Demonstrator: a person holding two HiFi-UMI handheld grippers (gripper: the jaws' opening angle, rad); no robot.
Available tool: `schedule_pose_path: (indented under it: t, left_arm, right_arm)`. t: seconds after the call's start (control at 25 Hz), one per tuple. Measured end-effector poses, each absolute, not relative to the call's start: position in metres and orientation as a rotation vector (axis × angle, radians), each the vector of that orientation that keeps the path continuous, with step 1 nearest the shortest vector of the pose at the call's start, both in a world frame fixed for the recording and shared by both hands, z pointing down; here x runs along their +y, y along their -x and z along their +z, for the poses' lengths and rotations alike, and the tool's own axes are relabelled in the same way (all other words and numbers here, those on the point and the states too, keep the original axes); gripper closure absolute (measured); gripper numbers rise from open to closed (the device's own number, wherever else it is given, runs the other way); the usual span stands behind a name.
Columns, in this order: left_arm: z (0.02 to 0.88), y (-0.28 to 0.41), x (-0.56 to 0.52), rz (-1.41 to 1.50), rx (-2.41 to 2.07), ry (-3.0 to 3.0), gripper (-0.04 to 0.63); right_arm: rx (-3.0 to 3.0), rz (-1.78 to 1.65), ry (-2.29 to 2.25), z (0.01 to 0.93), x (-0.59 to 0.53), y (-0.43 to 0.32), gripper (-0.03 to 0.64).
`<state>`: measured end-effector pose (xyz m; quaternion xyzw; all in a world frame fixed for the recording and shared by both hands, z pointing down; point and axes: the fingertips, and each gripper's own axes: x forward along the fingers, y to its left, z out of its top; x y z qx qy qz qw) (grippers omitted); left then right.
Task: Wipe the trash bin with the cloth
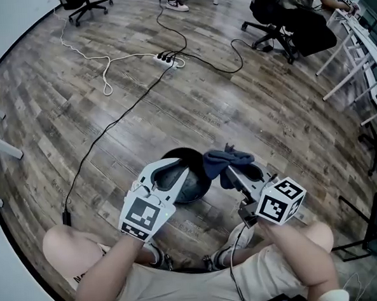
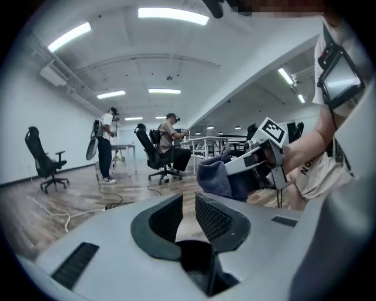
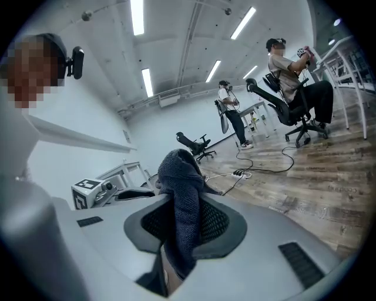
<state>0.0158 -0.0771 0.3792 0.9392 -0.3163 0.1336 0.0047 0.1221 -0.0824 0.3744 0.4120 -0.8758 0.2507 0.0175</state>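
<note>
Wood-plank flooring (image 1: 250,111) fills the head view, and low in the middle of the frame, just above the person's knees, stands the trash bin (image 1: 197,183). It is round and black, and only its open mouth and dark inside show from above. Its outer walls cannot be made out, and its left part is hidden behind the left gripper (image 1: 174,173). A dark blue cloth (image 1: 224,158) hangs bunched over the bin's upper right rim. It looks thick and knitted, with a folded peak that rises above the jaws in the right gripper view (image 3: 179,176). The right gripper (image 1: 231,174) is clenched on this cloth, the fabric pinched between its ribbed pads and trailing down below them. The left gripper's jaws stand a narrow gap apart with nothing between them, only floor showing through. In the left gripper view the cloth (image 2: 214,176) and the right gripper's marker cube (image 2: 273,130) sit at centre right, partly cut off by the person's arm. Farther out, a black cable (image 1: 111,129) and a white power strip (image 1: 165,58) cross the floor. Office chairs (image 1: 84,1) and a seated person (image 1: 301,12) are clipped by the top edge.
</note>
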Motion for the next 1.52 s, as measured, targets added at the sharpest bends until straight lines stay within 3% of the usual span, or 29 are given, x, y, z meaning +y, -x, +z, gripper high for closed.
schedule_pose_path:
  t: [0.52,1.52]
  left_arm:
    - [0.403,-0.006,-0.089,0.355,-0.991,-2.724,0.52]
    - [0.409,-0.013,-0.08,0.42,-0.936,-2.706,0.52]
  right_arm:
    - [-2.707,0.424,-1.212,0.365,-0.083,-0.099,0.534]
    - [-2.641,0.58,-1.255,0.384,-0.077,-0.112,0.534]
